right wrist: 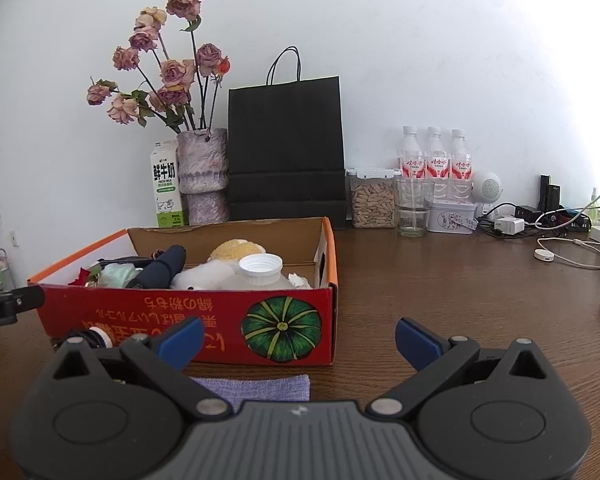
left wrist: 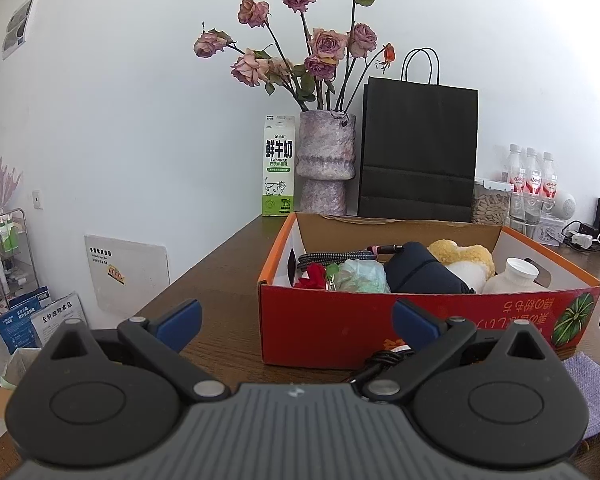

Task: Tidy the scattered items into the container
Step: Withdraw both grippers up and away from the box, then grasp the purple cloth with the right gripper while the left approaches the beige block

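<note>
My left claw [left wrist: 296, 326] and right claw [right wrist: 298, 340] both gape, empty, before the red box [left wrist: 340, 320]. Inside it: bottle [right wrist: 260, 274], plush [left wrist: 466, 262], dark pouch [left wrist: 420, 272]. A purple cloth [right wrist: 256, 388] and what may be a cord [left wrist: 384, 358] lie outside, against its front.

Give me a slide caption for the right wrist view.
Open right gripper before a red cardboard box of gathered items; purple woven cloth lies outside.
</note>
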Action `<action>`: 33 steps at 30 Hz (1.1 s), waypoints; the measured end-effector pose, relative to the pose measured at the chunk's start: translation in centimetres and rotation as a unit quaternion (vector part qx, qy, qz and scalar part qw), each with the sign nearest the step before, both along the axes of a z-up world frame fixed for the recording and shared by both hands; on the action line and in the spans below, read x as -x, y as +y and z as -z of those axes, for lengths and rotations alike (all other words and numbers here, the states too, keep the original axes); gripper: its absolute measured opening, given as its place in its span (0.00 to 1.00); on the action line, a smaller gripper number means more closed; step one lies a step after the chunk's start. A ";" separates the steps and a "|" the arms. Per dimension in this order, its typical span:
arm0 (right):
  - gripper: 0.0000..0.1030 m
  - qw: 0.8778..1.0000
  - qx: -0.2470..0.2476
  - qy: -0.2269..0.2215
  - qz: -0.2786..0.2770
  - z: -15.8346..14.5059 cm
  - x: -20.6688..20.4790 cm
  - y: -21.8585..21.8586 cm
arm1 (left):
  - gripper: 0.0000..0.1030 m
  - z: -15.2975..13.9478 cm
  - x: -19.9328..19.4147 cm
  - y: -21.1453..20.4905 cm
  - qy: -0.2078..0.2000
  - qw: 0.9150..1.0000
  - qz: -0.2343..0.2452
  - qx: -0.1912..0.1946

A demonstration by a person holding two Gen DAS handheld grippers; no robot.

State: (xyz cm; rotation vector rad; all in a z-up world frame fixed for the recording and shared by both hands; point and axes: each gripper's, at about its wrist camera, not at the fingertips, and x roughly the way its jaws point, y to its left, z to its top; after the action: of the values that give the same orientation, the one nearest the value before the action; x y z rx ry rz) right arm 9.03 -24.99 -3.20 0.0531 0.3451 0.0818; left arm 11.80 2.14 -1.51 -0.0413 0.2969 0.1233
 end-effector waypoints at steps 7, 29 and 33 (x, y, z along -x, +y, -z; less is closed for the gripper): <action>0.99 1.000 0.005 0.016 -0.023 0.1 1.3 0.6 | 1.00 0.0 0.9 0.2 0.005 1.000 0.000 0.002; 0.96 0.987 0.050 0.116 -0.098 1.9 1.0 4.6 | 1.00 0.5 0.9 0.5 0.056 0.998 0.004 0.009; 0.96 0.988 0.023 0.115 -0.100 1.1 -0.1 4.2 | 1.00 0.7 0.6 0.7 0.066 0.998 0.002 0.015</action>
State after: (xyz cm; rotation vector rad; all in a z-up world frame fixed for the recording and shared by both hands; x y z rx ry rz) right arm 9.17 -20.82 -4.28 -0.0178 0.5822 0.2686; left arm 11.16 2.83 -2.16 -0.0620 0.4308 0.1176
